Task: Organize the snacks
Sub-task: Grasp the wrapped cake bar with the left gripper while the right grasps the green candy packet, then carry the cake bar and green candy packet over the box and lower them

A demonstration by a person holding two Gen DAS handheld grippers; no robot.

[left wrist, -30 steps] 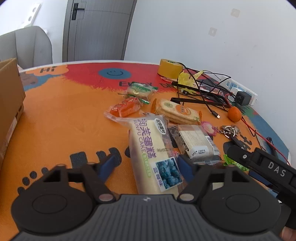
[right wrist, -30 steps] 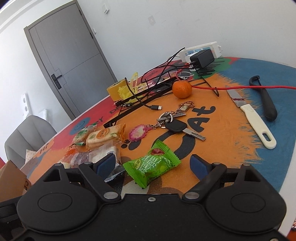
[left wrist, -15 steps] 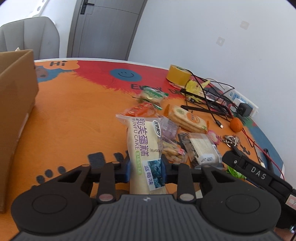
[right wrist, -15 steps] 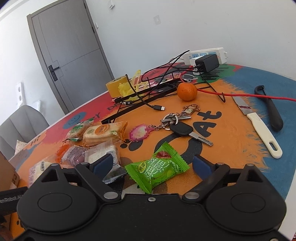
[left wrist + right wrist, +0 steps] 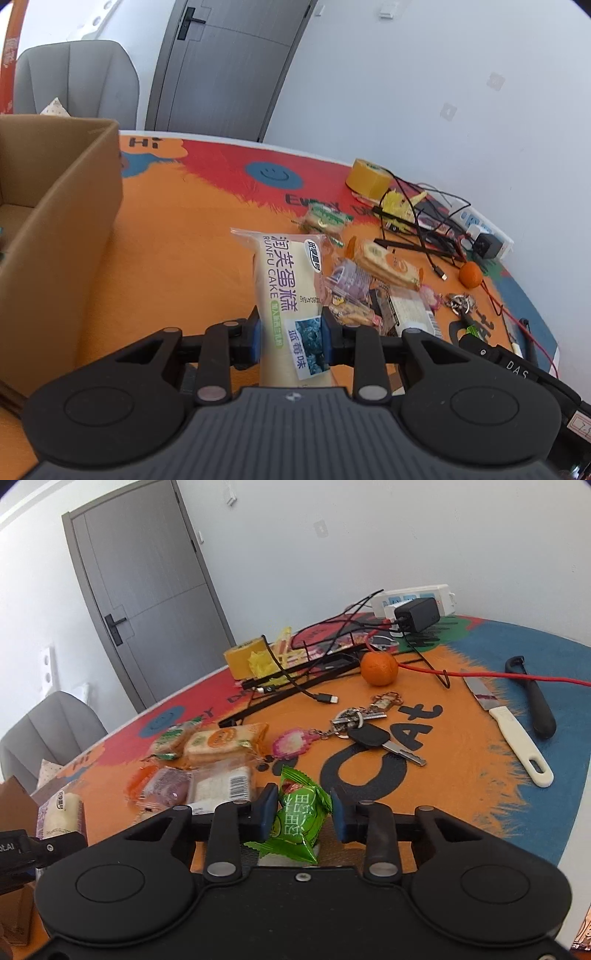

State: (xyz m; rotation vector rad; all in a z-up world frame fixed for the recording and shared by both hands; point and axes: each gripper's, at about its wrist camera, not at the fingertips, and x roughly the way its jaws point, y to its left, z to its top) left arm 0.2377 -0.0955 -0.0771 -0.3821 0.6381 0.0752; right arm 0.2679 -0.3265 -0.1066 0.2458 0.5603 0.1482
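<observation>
Left gripper (image 5: 290, 338) is clamped on the near end of the blueberry cake pack (image 5: 286, 291); the pack juts forward off the surface (image 5: 177, 258), beside the cardboard box (image 5: 62, 229). We judge it light, soft and crushable under slick film, so a hold across the width near one end suits, with gentle squeeze.

Right gripper (image 5: 303, 814) has the green candy packet (image 5: 297, 818) between its blue pads, apparently pinched at its middle; the packet looks light, crinkly, and likely to slip if held only by the crimped edge.

Versus a second ago: both sets of jaws were wide with the snacks lying flat. The left has since closed and lifted the cake toward the box; the right jaws have just been closing on the packet.
</observation>
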